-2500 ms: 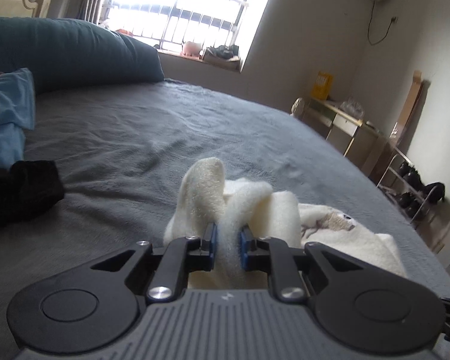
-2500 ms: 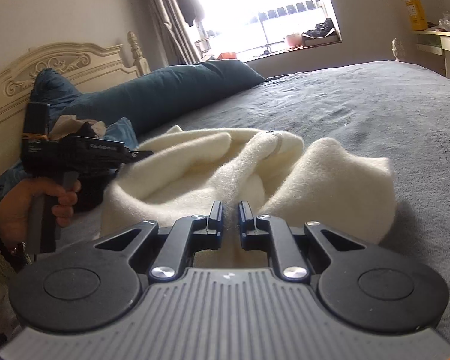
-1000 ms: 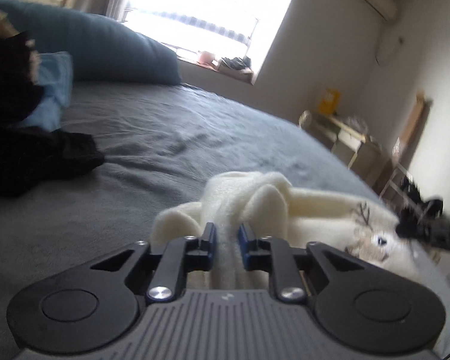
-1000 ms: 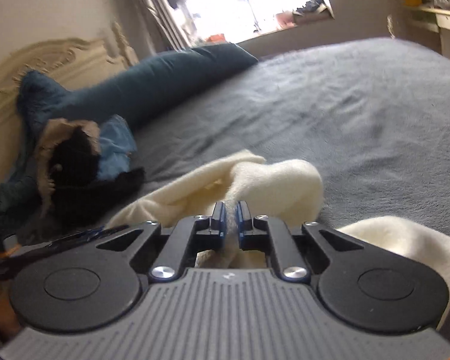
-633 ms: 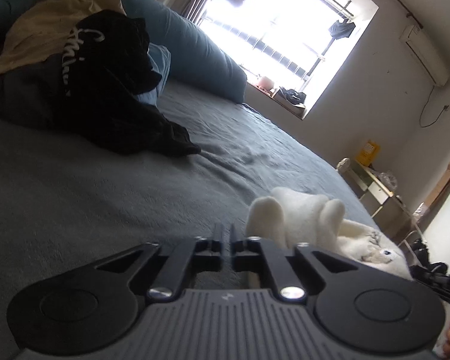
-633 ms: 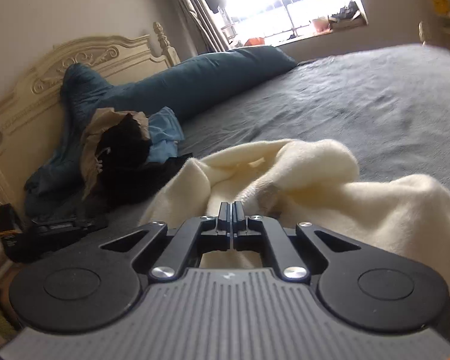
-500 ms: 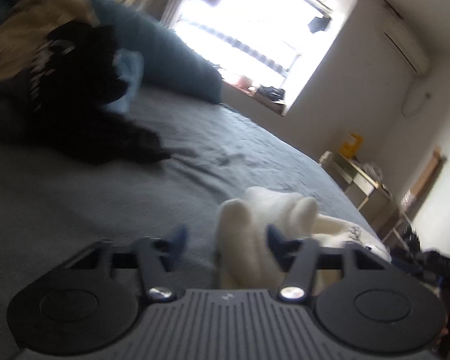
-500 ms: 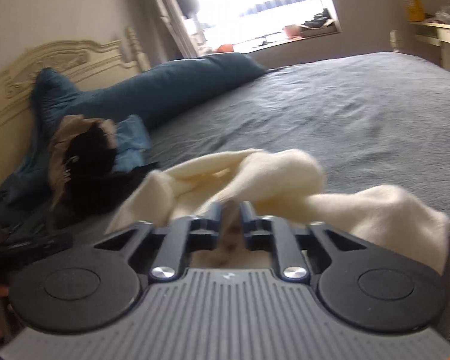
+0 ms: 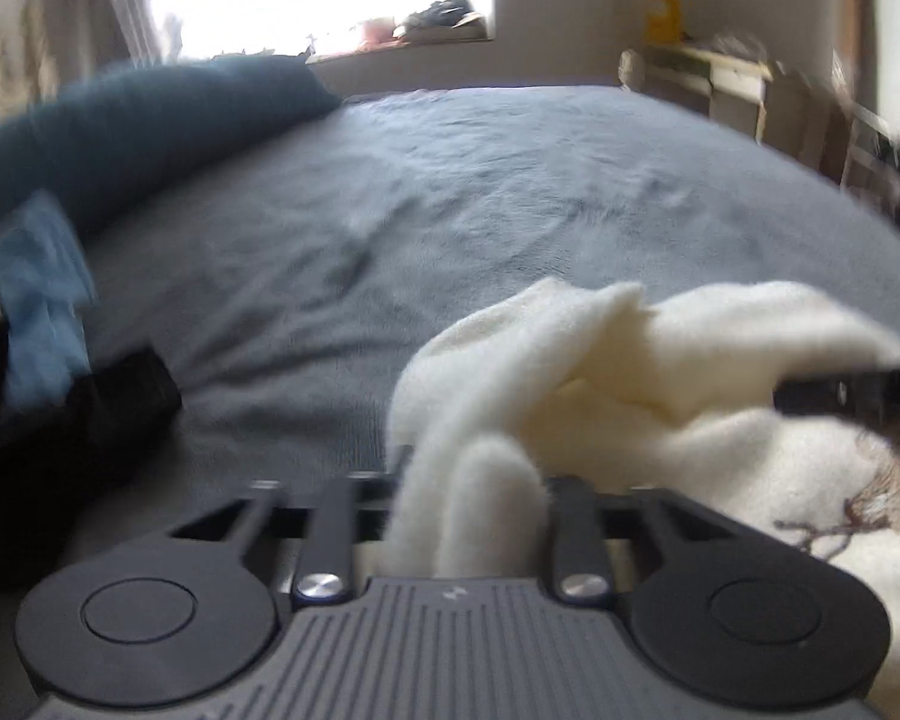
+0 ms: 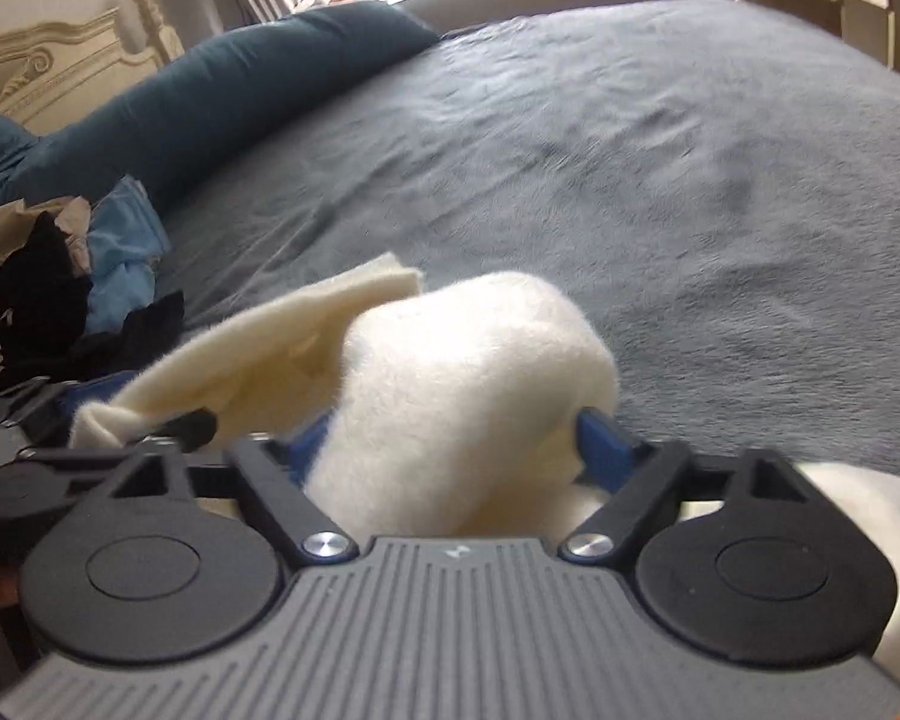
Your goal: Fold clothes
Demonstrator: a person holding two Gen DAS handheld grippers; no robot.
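Both jaws have spread wide around the cream sweater [image 9: 570, 372], which hides each hand-held gripper's [image 10: 456, 450] fingertips.

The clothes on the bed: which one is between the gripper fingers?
The fluffy cream sweater. The black and light blue clothes lie piled apart near the pillow.

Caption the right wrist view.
Right claw open around a bunched cream garment on the grey bed.
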